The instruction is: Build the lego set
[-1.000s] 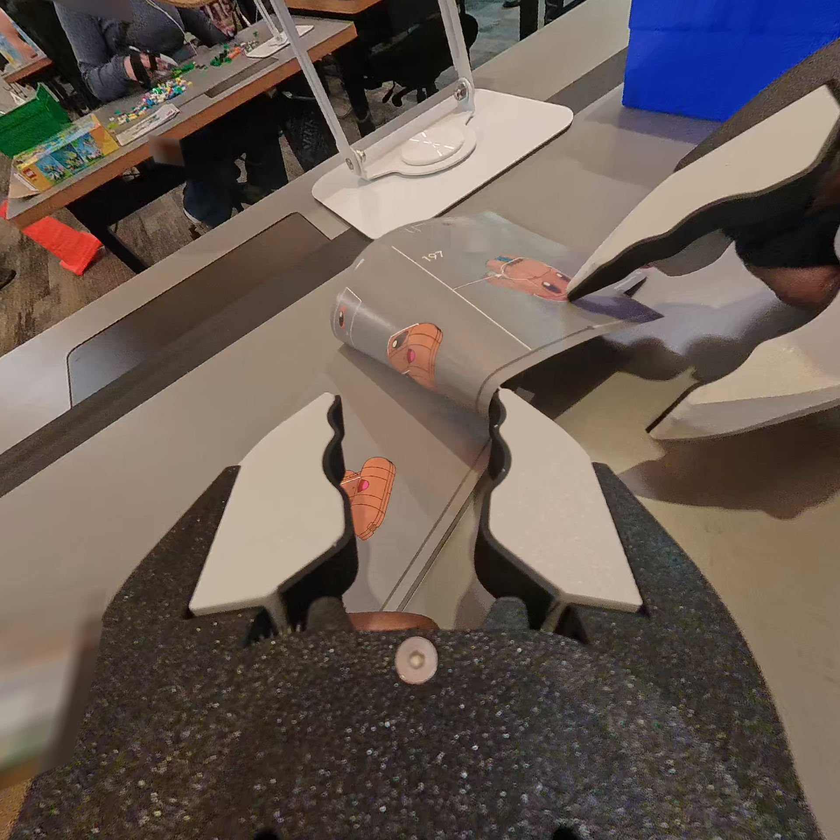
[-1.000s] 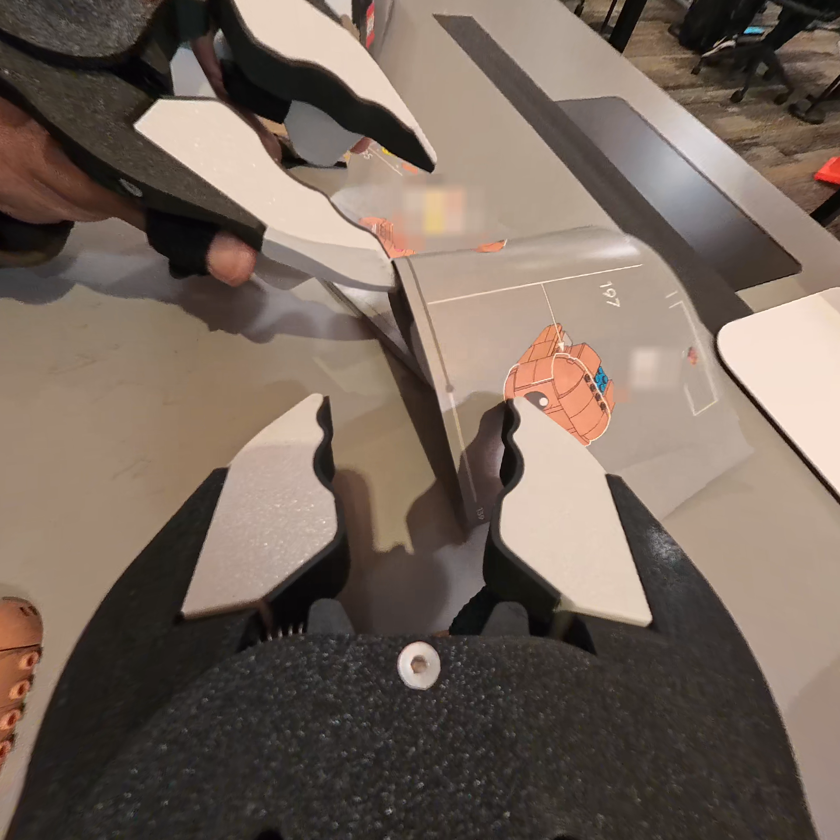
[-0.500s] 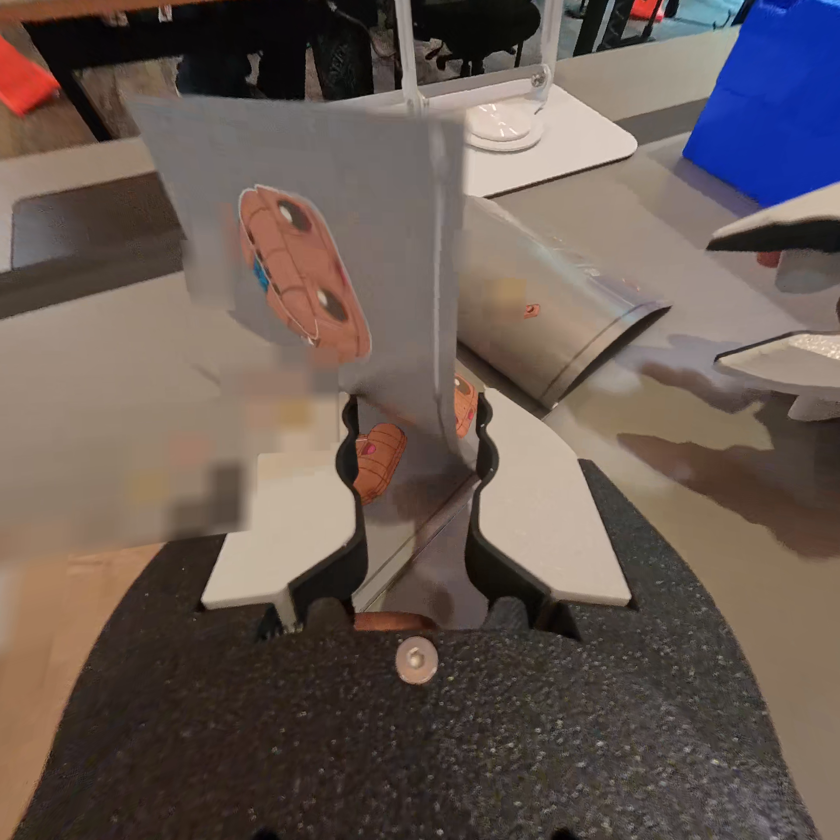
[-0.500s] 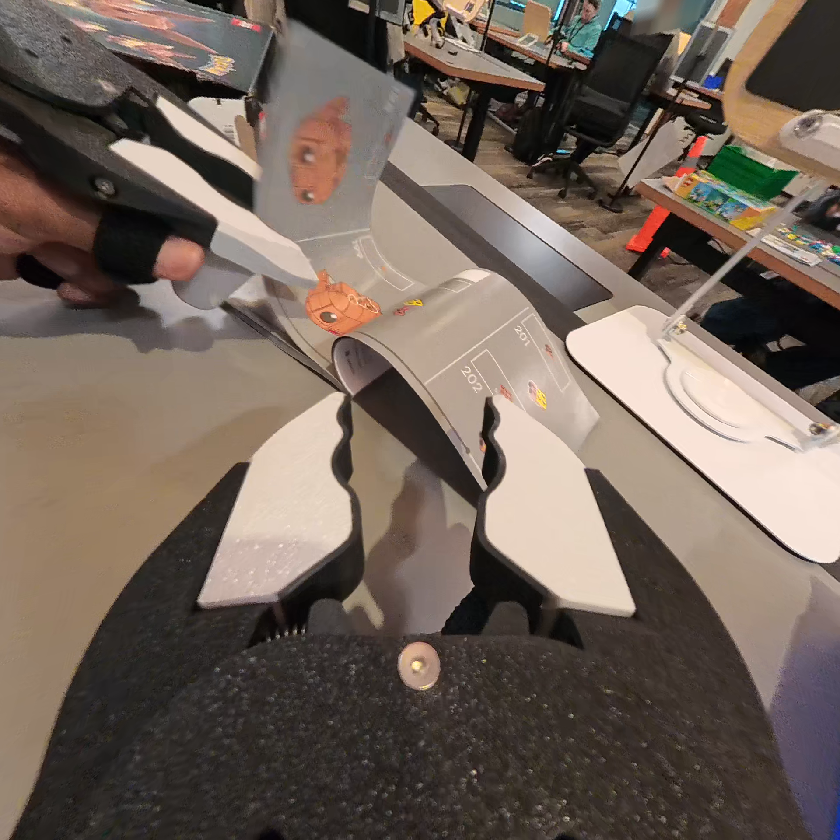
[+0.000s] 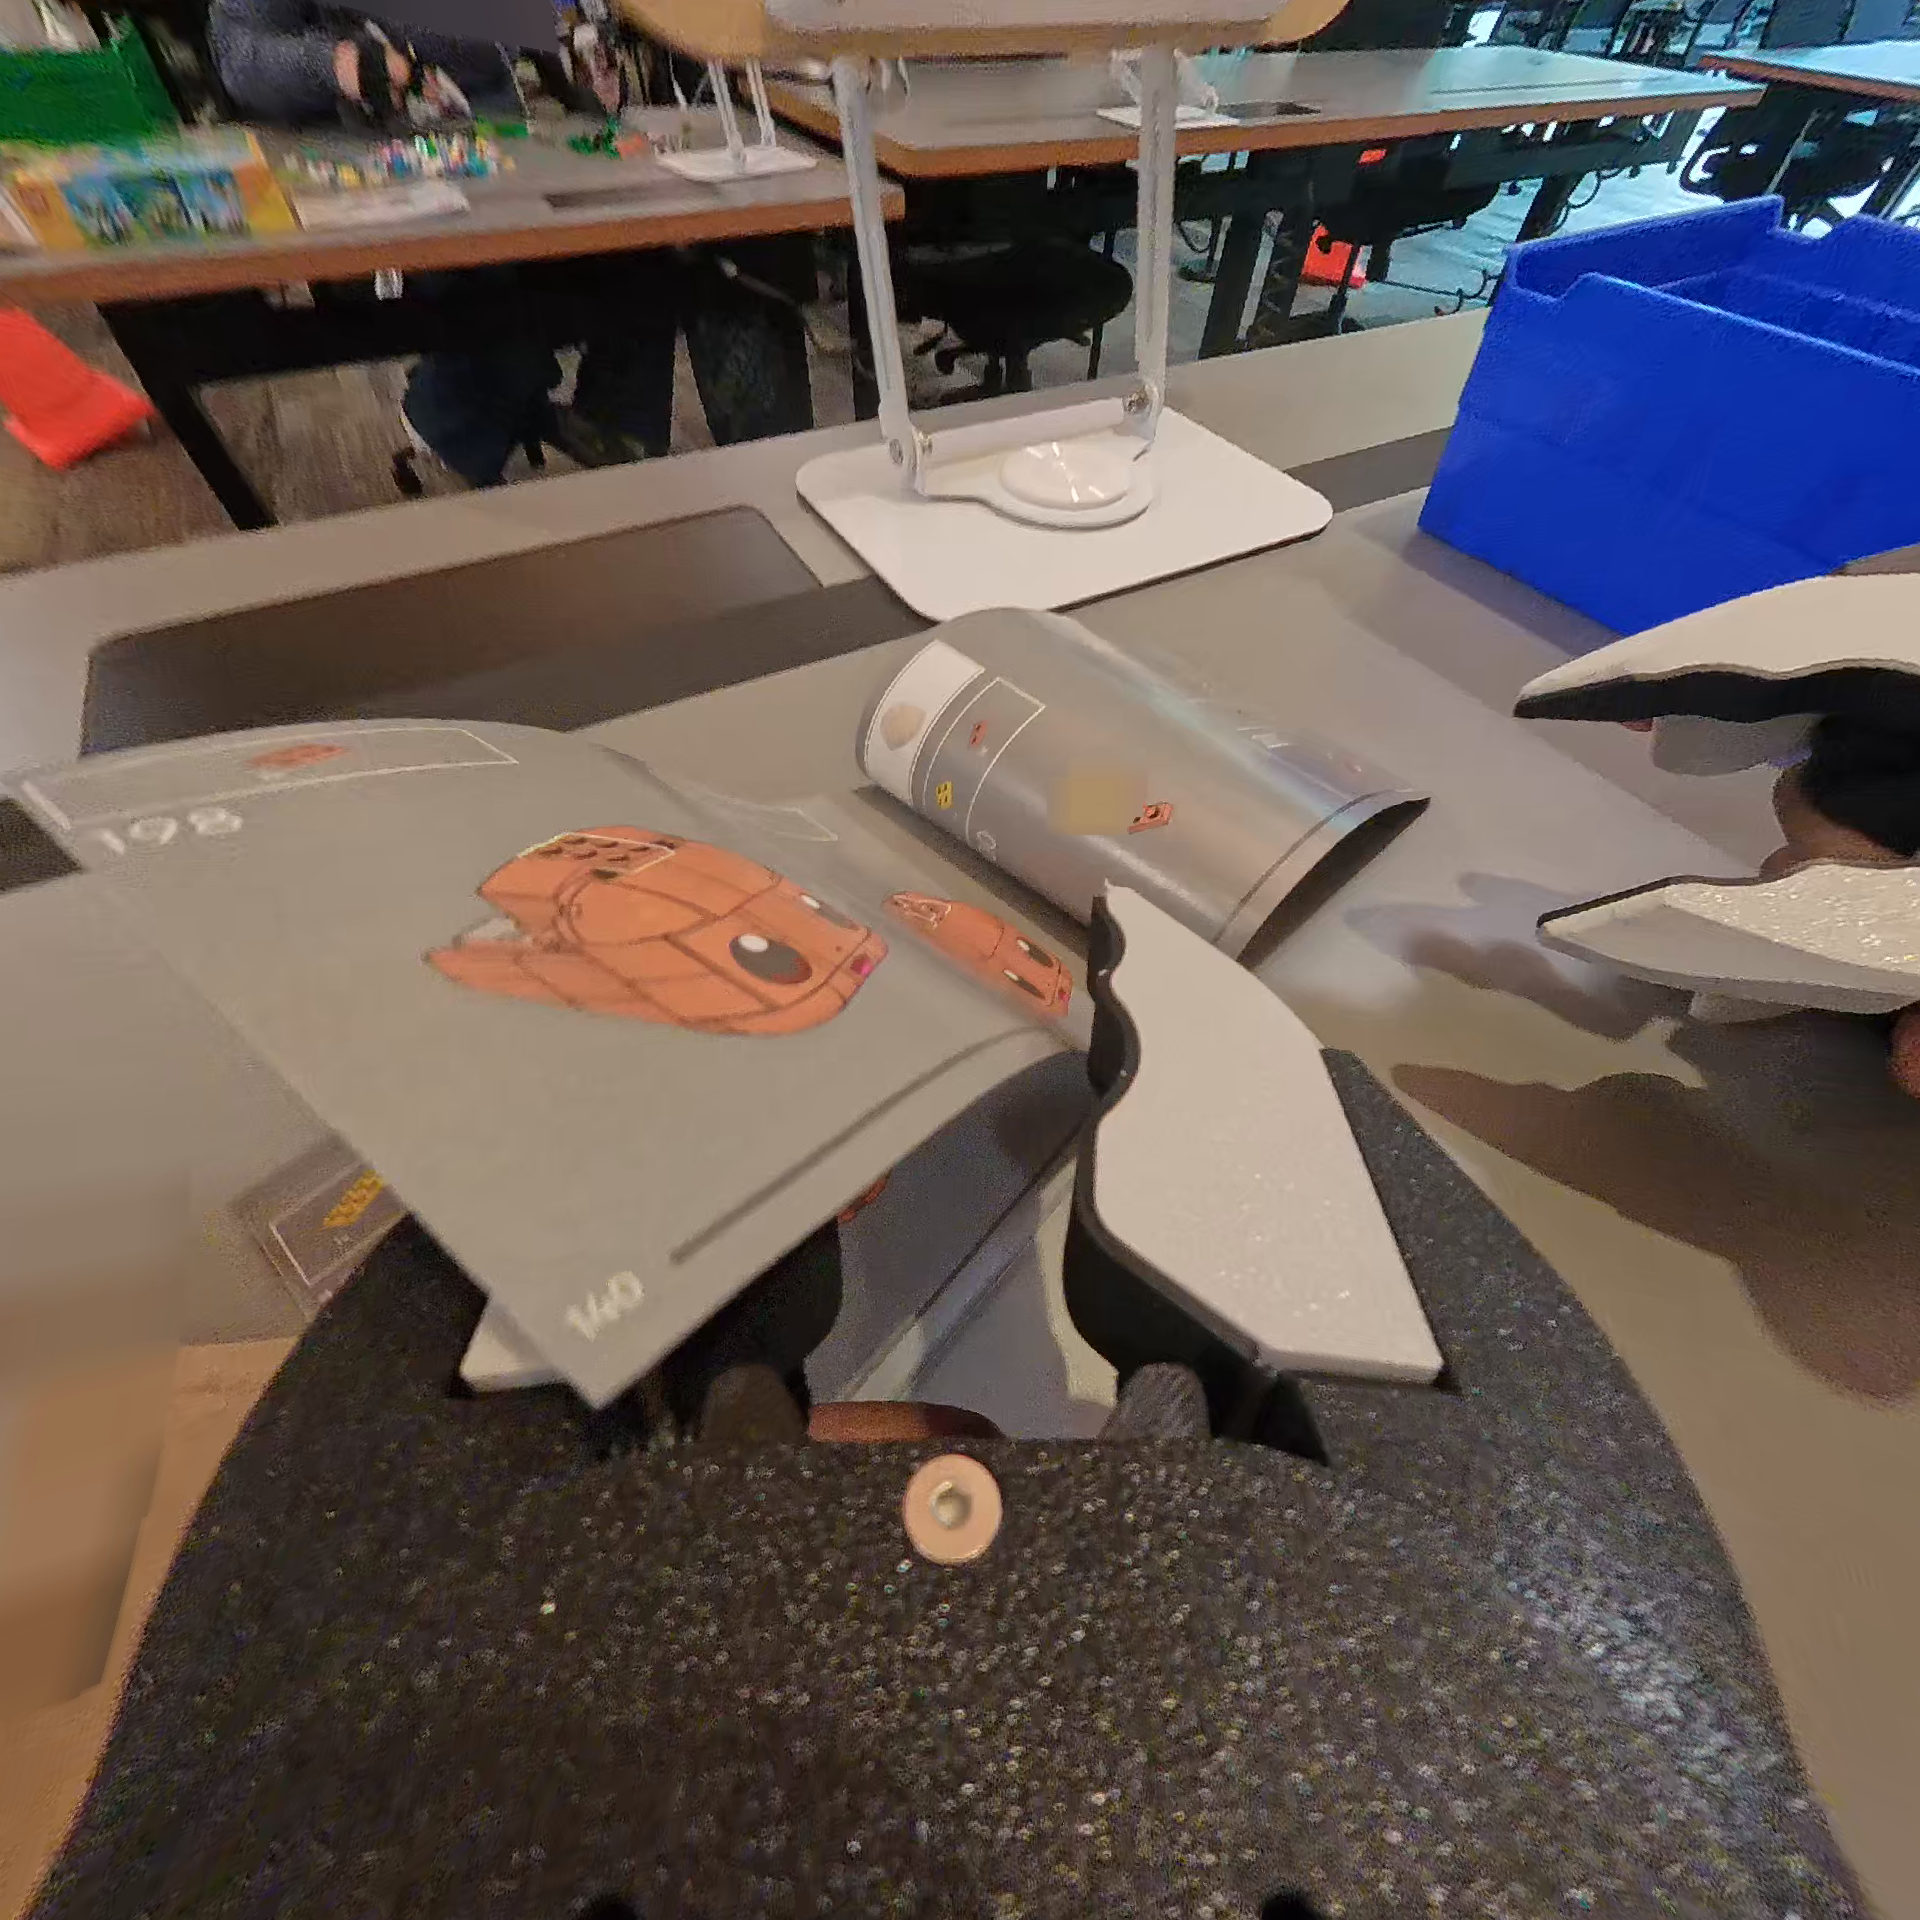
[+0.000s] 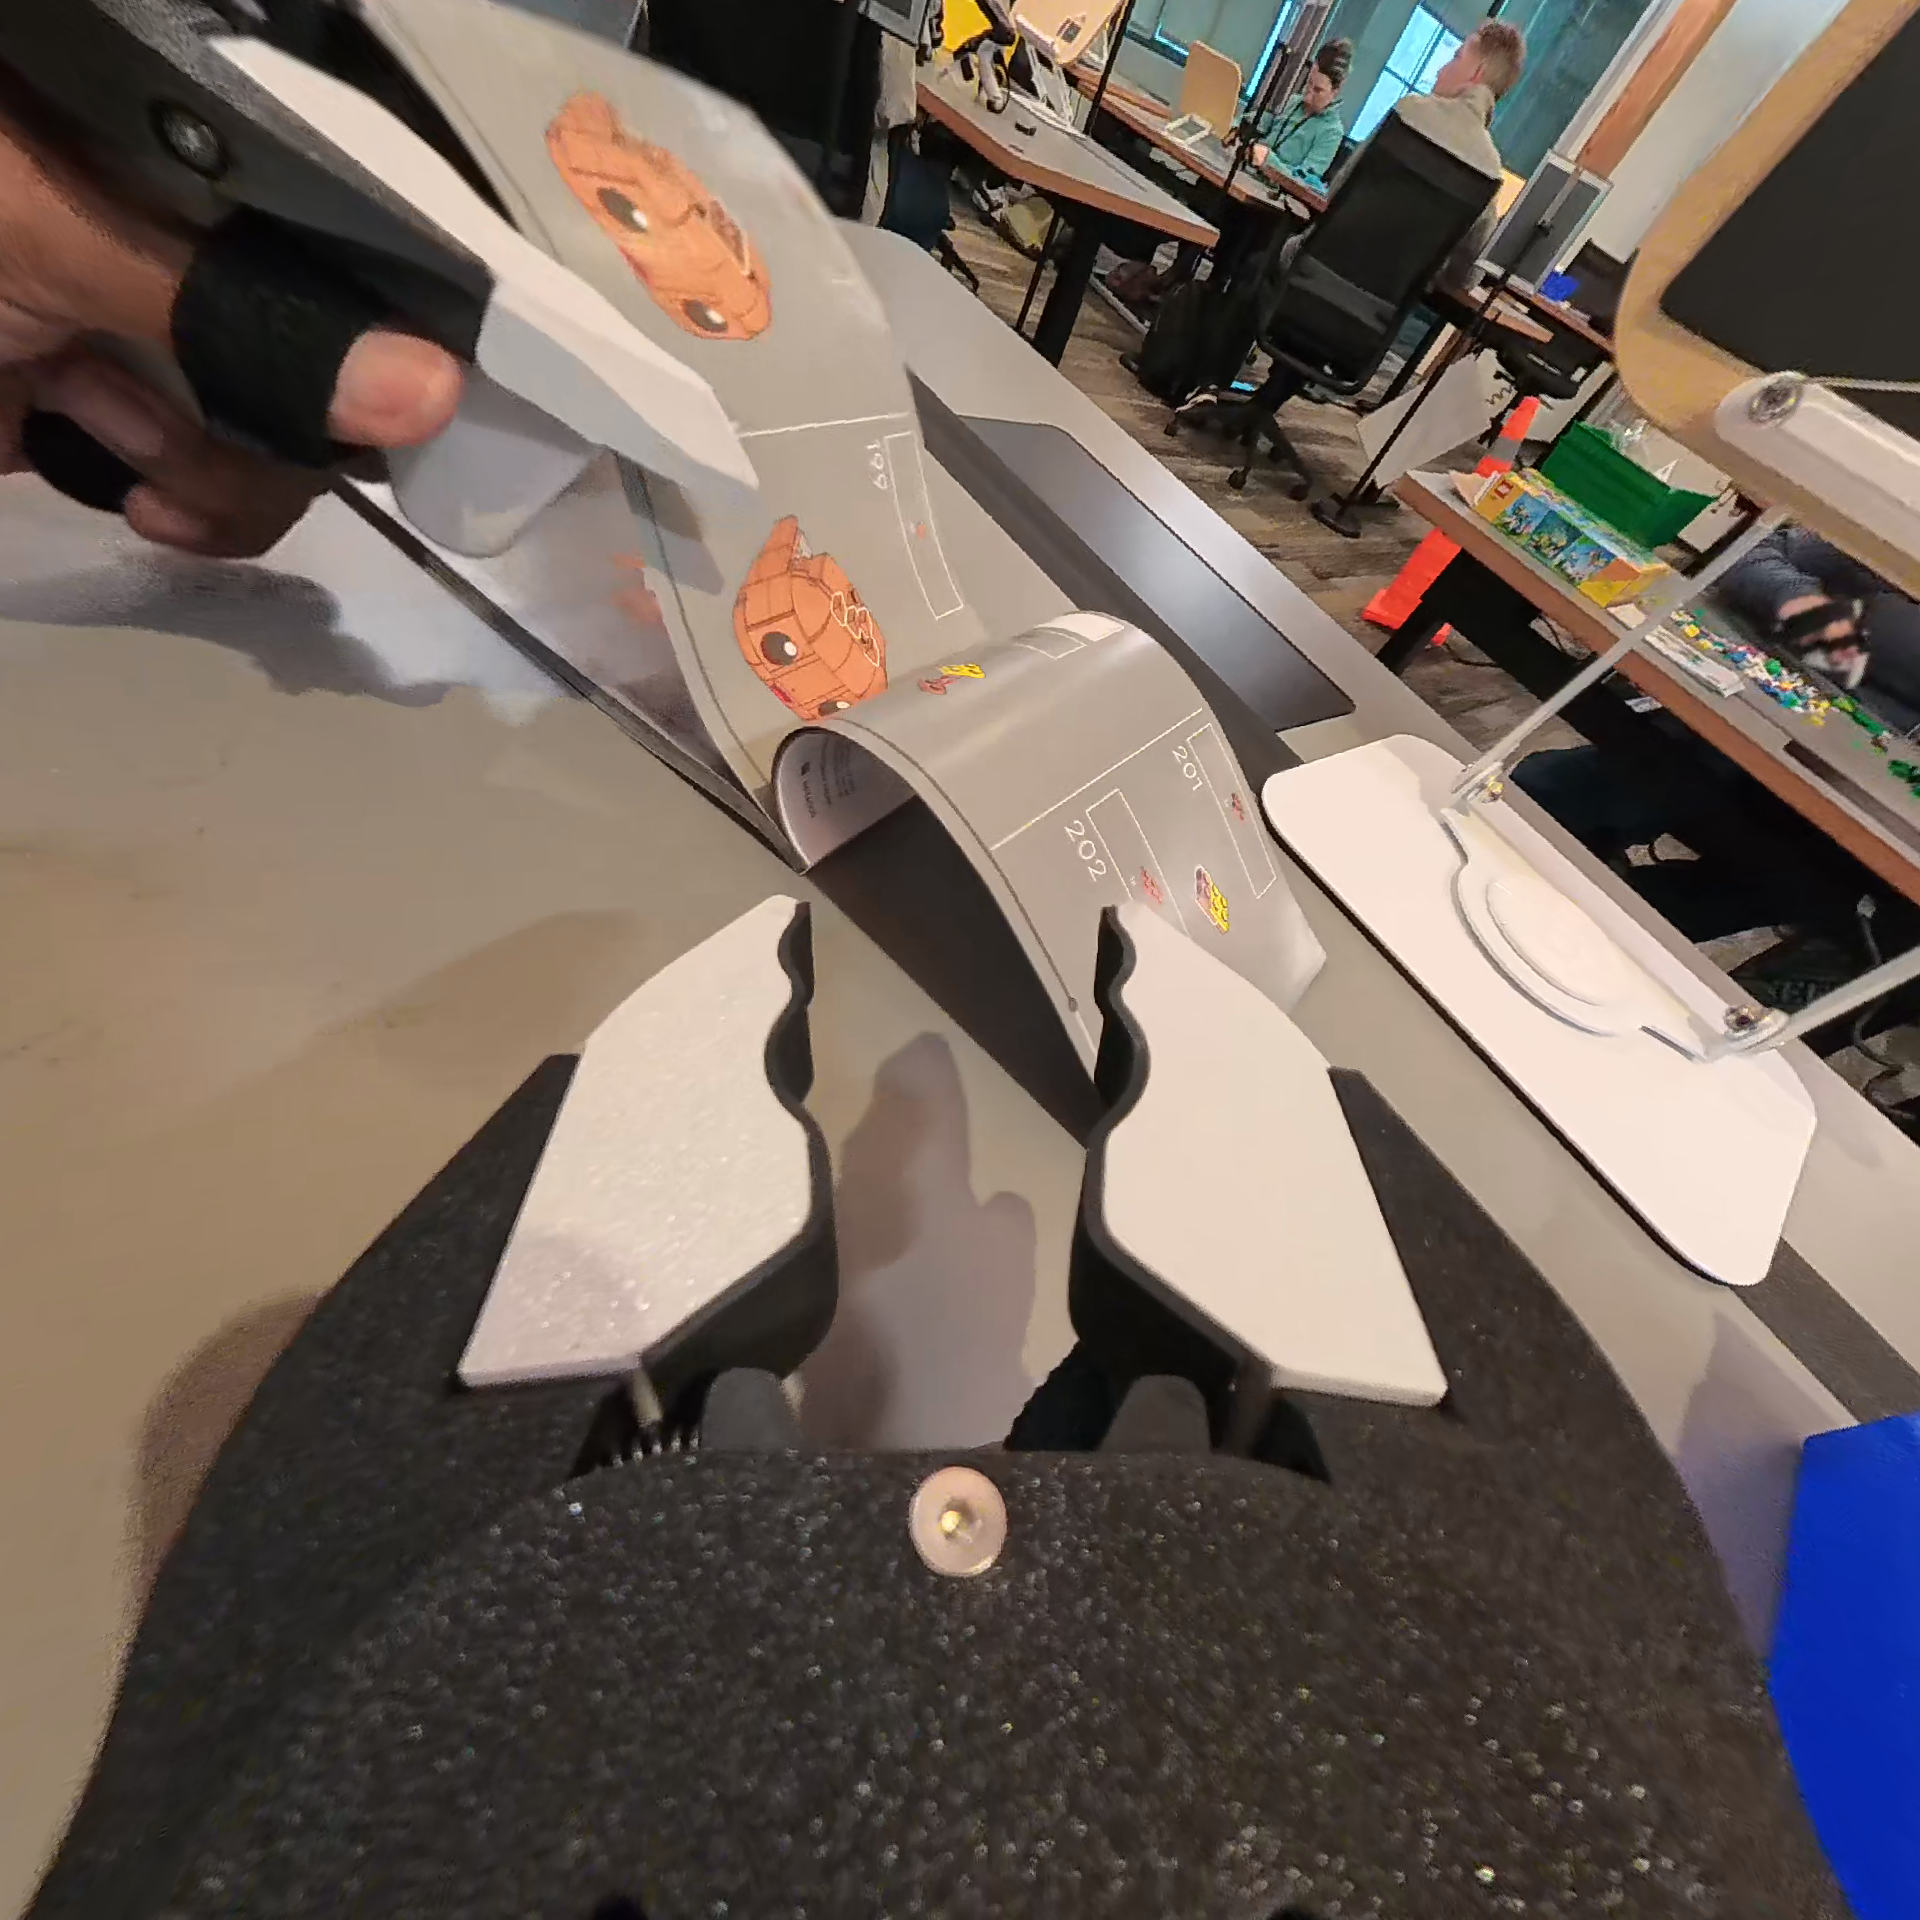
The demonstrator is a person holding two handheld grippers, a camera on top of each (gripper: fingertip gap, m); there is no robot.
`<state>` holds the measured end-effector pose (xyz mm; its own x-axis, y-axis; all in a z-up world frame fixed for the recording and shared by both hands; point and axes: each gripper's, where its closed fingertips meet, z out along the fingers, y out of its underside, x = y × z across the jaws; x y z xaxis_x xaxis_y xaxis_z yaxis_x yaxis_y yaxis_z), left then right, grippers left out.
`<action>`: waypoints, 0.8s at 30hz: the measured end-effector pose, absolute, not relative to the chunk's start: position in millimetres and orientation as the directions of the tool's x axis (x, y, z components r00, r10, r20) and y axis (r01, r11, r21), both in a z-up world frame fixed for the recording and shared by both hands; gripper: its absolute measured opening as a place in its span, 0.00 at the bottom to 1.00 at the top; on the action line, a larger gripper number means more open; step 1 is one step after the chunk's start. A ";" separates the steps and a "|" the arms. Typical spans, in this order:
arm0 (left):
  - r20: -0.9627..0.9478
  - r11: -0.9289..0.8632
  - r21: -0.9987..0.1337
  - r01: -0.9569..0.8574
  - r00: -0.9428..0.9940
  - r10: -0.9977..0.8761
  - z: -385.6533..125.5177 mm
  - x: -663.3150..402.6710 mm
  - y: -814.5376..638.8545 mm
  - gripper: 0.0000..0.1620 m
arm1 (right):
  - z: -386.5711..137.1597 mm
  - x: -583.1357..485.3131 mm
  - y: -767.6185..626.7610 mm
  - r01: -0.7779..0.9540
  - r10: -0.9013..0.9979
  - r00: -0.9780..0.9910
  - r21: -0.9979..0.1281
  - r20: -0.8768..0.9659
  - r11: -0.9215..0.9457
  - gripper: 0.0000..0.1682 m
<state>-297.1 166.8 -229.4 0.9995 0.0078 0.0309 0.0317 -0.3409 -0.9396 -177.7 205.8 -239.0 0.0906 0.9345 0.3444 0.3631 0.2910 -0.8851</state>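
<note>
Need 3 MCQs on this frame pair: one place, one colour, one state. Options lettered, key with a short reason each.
1. Where does the blue bin sit?
A. on the far right of the grey table, right of the white lamp base
B. on the floor
C. on the instruction booklet

2. What colour is the model pictured on the open booklet pages?
A. green
B. orange-brown
C. blue

3. How does the right gripper stand?
A. shut on a page
B. open, holding nothing
C. shut on a brick

Key: 1 A, the left wrist view shows the bin on the tabletop past the lamp base. 2 B, both views show orange-brown figures on grey pages. 3 B, its fingers are spread with only table between them, while the left gripper lifts a page.
</note>
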 end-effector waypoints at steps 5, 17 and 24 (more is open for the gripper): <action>-0.114 -0.273 -0.955 -0.112 0.993 -0.007 -217.6 -289.3 168.2 0.29 | -236.8 -179.1 200.3 0.340 0.932 0.068 -0.886 0.356 0.314 0.31; -0.295 -0.307 -0.905 -0.294 0.954 -0.044 -237.9 -276.0 176.3 0.24 | -222.7 -231.3 156.5 0.244 0.977 -0.213 -0.969 -0.011 0.042 0.38; -0.350 -0.339 -0.874 -0.348 0.935 -0.058 -245.6 -274.0 177.7 0.24 | -221.1 -234.7 163.0 0.231 0.976 -0.204 -0.973 -0.076 -0.028 0.36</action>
<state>-274.0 177.7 -245.6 0.9349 -0.0581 -0.3500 -0.3483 -0.3388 -0.8740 -234.7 163.0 -221.1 -0.2044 0.9759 -0.0762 0.2312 -0.0275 -0.9725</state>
